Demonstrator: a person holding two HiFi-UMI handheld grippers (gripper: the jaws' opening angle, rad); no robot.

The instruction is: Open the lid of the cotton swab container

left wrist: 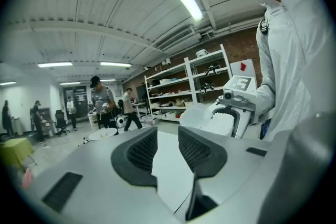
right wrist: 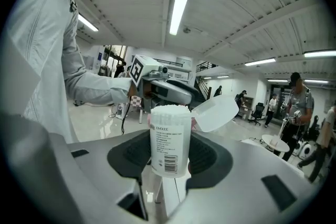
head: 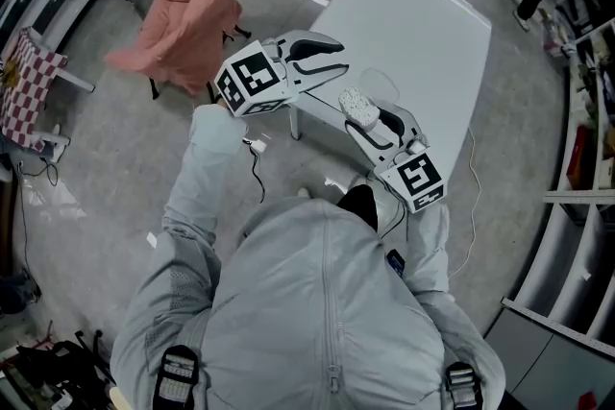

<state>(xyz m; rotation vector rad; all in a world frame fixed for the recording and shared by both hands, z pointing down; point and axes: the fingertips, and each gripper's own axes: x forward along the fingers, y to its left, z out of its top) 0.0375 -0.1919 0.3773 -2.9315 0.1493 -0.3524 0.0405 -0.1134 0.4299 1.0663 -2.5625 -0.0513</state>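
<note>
Right tongs (right wrist: 169,157) pinching cotton swab container (right wrist: 169,134) upright over bench (head: 423,34) edge, so I steady body. Lid (right wrist: 218,112) hangs open at 2 o'clock. Left tongs (left wrist: 167,147) spread, empty. I judge lid step done.
</note>
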